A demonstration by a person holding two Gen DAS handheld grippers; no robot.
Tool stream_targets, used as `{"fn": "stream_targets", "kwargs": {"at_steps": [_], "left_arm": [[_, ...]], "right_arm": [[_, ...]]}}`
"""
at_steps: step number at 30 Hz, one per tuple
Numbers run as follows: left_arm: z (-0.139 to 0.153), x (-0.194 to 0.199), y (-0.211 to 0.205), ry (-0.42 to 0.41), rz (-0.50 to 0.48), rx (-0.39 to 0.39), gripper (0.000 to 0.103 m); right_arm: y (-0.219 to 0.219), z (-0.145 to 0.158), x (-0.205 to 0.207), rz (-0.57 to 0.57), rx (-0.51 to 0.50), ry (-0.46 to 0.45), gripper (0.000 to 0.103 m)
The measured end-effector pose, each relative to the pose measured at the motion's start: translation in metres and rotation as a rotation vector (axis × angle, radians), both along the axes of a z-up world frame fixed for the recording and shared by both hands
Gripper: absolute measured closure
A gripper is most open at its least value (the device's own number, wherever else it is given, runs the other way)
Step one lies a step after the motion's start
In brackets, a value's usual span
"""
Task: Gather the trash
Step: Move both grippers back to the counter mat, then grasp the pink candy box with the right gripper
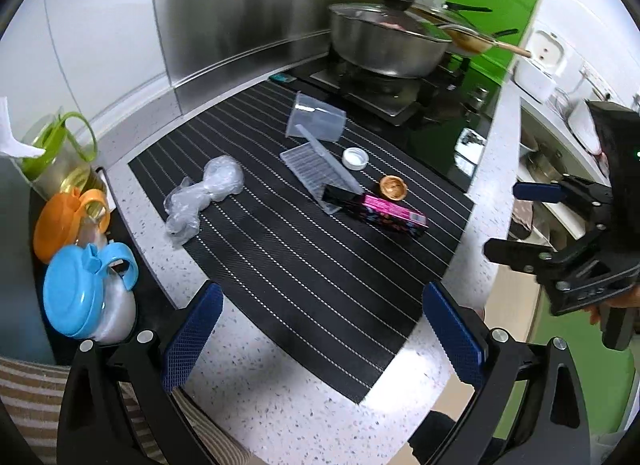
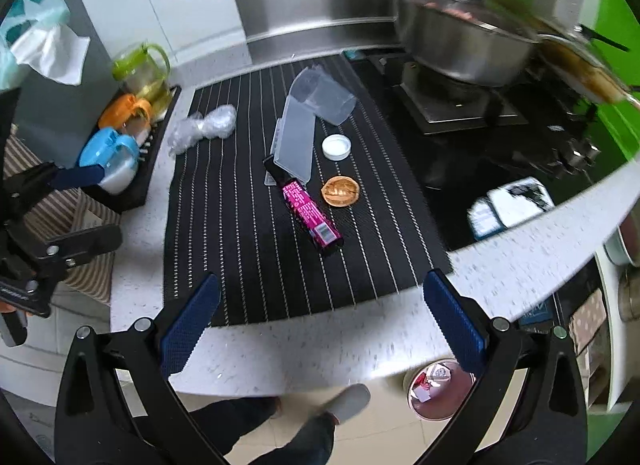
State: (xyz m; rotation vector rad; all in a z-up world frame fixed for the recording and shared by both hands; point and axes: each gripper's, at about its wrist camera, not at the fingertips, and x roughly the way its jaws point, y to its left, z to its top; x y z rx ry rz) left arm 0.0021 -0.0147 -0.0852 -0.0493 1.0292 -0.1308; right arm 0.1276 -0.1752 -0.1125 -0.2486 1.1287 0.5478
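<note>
- The clear plastic container lies tipped on its side at the far end of the striped mat. It is probably light, thin-walled and springy, so a grip across its open rim seems best; a hard squeeze may buckle it.
- The flat clear tray leans from the container towards the pink box. It looks stiff but slick, so one long edge is the likely place to pinch.
- The crumpled plastic bag sits alone at the mat's left side, well apart from the rest. It is soft and nearly weightless, and any bunched fold should do.
- The pink box lies flat near the mat's middle, one end touching the tray. It is light cardboard, best taken across its narrow width. There is print and a small barcode-like patch on it, but the writing is too blurred to read.
- The brown foil cup, just beside the box, looks flimsy and easily crushed.
- The white cap is small, rigid and low, so its rim is the hold.
- The left gripper and the right gripper are both spread wide, holding nothing, over the counter's near edge.
- A pink bin stands on the floor below.
</note>
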Motion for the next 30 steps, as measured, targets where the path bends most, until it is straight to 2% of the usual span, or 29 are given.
{"fn": "stream_targets", "kwargs": {"at_steps": [5, 13, 14, 15, 17, 22, 24, 26, 29, 30], "left_arm": [[-0.011, 0.014, 0.003, 0.027, 0.074, 0.001, 0.007], [-0.031, 0.029, 0.011, 0.062, 0.171, -0.019, 0.007], [-0.035, 0.030, 0.011, 0.070, 0.177, -0.021, 0.007], [-0.038, 0.031, 0.011, 0.076, 0.181, -0.023, 0.007], [-0.043, 0.033, 0.012, 0.086, 0.191, -0.028, 0.007], [-0.048, 0.037, 0.013, 0.099, 0.200, -0.033, 0.007], [-0.048, 0.038, 0.015, 0.099, 0.201, -0.033, 0.007], [-0.048, 0.039, 0.015, 0.100, 0.203, -0.034, 0.007], [-0.048, 0.041, 0.016, 0.098, 0.200, -0.032, 0.007], [-0.047, 0.041, 0.016, 0.097, 0.200, -0.032, 0.007]], "right_arm": [[0.015, -0.031, 0.031, 0.101, -0.035, 0.053, 0.004], [0.037, -0.067, 0.053, 0.254, -0.052, 0.130, 0.004], [0.039, -0.070, 0.053, 0.265, -0.053, 0.138, 0.009], [0.041, -0.073, 0.054, 0.275, -0.058, 0.148, 0.020], [0.044, -0.079, 0.056, 0.295, -0.071, 0.164, 0.028], [0.053, -0.083, 0.060, 0.325, -0.078, 0.168, 0.046], [0.055, -0.085, 0.061, 0.329, -0.086, 0.163, 0.058], [0.057, -0.086, 0.062, 0.332, -0.088, 0.156, 0.062], [0.060, -0.086, 0.061, 0.335, -0.093, 0.146, 0.076], [0.060, -0.085, 0.061, 0.338, -0.091, 0.147, 0.077]]}}
